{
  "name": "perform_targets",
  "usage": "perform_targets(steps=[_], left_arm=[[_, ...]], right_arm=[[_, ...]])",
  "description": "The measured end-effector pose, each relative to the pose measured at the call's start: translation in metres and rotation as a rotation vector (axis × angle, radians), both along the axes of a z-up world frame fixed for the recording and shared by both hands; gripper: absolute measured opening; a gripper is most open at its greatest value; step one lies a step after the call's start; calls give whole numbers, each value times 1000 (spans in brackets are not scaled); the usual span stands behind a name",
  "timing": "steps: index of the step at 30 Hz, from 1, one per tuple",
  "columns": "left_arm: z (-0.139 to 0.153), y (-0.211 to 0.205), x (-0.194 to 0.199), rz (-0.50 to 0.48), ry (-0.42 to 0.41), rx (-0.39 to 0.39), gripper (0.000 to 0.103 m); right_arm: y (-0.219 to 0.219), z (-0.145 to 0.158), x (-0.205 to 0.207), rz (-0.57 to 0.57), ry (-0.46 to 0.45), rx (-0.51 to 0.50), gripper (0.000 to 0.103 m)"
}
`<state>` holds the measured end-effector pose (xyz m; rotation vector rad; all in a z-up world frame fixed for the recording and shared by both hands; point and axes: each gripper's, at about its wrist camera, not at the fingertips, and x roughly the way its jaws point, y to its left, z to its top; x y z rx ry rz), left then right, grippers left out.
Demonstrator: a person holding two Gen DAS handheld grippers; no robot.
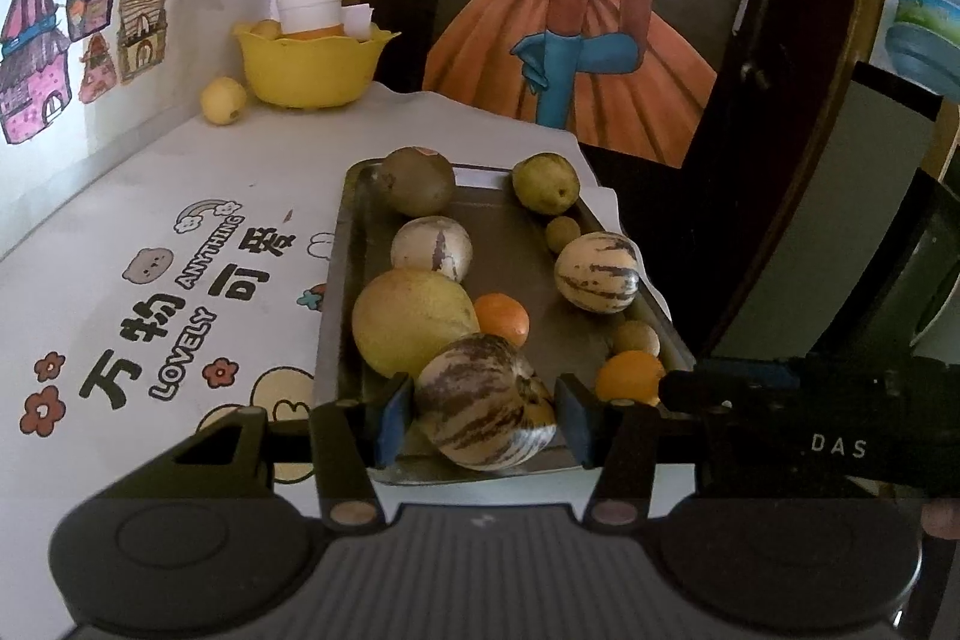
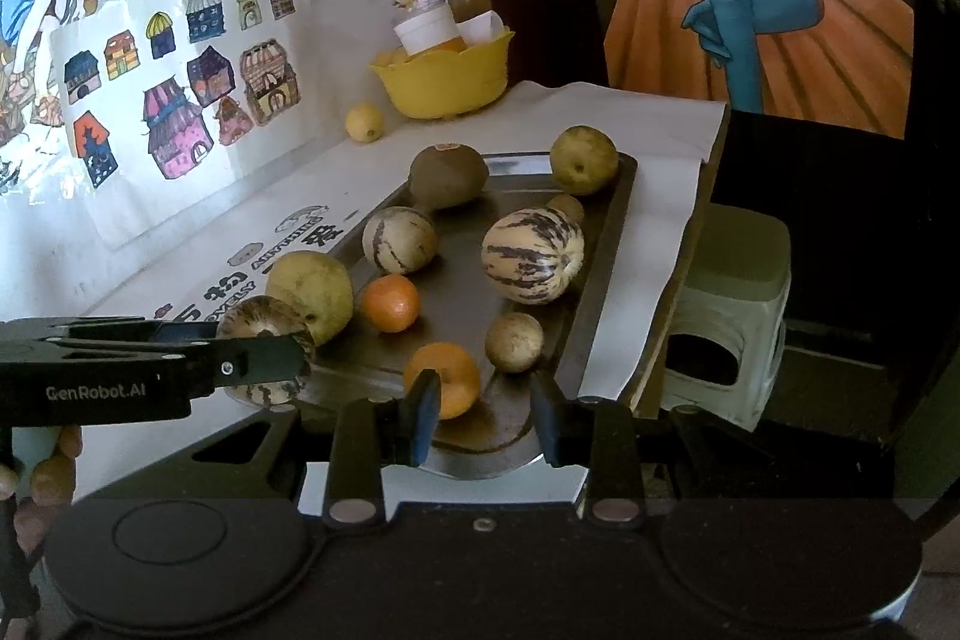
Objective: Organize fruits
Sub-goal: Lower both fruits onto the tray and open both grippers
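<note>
A metal tray [image 1: 351,280] holds several fruits. My left gripper [image 1: 483,415] is shut on a brown-striped melon [image 1: 480,394] at the tray's near end, one blue pad on each side; the right wrist view shows the same grip on the melon [image 2: 264,334] from the side. My right gripper [image 2: 486,412] stands open by a narrow gap over the tray's near corner. An orange [image 2: 450,376] lies just past its left finger [image 2: 427,409], not pinched. Two more striped melons [image 1: 594,271] [image 1: 432,247], a big yellow fruit [image 1: 414,319] and another orange [image 1: 503,319] lie farther in.
A brown fruit [image 1: 417,181] and a greenish pear [image 1: 546,184] sit at the tray's far end. A yellow bowl [image 1: 312,64] with a cup in it stands at the back by the wall, a yellow fruit [image 1: 223,100] beside it. The table edge [image 2: 690,250] drops off right of the tray.
</note>
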<state>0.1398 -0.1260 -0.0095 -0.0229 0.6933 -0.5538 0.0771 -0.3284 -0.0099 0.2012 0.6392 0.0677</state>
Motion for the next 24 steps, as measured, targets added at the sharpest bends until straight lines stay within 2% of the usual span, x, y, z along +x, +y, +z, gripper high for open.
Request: perform_targets(steps=[9, 24], left_arm=[[-1, 3, 1, 1, 9, -4, 56], [-3, 14, 0, 33, 38, -29, 65]], right_arm=[[2, -2, -2, 6, -2, 14, 35], [1, -3, -7, 0, -17, 47, 36]])
